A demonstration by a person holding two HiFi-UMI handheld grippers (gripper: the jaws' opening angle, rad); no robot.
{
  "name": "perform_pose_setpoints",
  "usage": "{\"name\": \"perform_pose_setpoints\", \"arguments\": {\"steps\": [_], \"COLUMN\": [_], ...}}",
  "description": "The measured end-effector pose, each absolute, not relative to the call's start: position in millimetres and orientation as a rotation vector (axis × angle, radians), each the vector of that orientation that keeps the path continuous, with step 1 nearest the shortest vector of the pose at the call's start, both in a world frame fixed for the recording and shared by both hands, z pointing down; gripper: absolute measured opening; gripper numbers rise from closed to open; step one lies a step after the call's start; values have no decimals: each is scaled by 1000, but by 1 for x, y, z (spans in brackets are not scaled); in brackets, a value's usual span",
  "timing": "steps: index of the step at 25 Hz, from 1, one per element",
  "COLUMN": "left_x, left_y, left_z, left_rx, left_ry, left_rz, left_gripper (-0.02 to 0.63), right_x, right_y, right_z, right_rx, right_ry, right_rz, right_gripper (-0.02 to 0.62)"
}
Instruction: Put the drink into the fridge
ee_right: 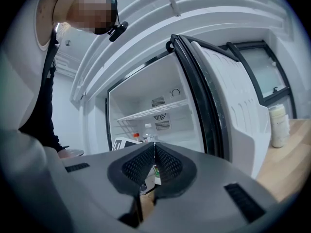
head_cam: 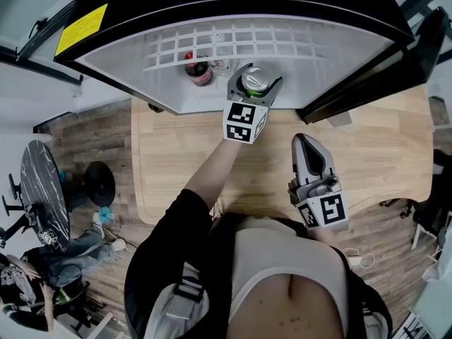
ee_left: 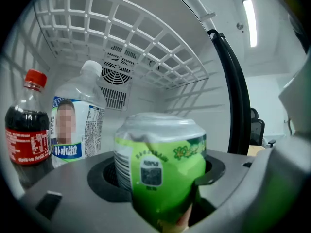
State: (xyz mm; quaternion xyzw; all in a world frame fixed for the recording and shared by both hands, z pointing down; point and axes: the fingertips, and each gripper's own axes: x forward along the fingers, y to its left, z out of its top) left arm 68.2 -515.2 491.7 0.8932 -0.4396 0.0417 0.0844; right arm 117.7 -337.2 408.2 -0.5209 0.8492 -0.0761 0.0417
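My left gripper is shut on a green drink can and holds it just inside the open fridge. From above, the can shows its silver top between the jaws. A cola bottle with a red cap and a clear water bottle stand on the fridge floor to the can's left. The same cola bottle sits left of the gripper in the head view. My right gripper hangs back over the wooden table, shut and empty, its pads touching.
A white wire shelf spans the fridge above the bottles, with a fan grille on the back wall. The fridge door stands open at right. A pale bottle stands on the table by the door. A round dark table sits at left.
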Motion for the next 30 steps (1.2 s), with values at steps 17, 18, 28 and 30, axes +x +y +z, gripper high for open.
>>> {"name": "perform_pose_setpoints", "arguments": {"steps": [17,18,28,30], "left_x": [70,71,73,73], "left_y": [-534,-535,-550,-554], "left_z": [505,505,505,508], "left_rx": [2641,2646,2614,2608], "left_ry": [-1403,-1408,-1429,-1436], "left_rz": [191,196,216,219], "left_gripper": [348,348,348,348], "right_x": [111,111,107,106], "right_y": [-338,-337,-335,-334], "right_z": [413,414,415,416], "right_rx": [-1564,-1564,-1548,-1543], "right_ry": [2614,2614,2619,2622], "right_rz": [-269,-269,-289,-292], "right_gripper": [28,28,28,28]}}
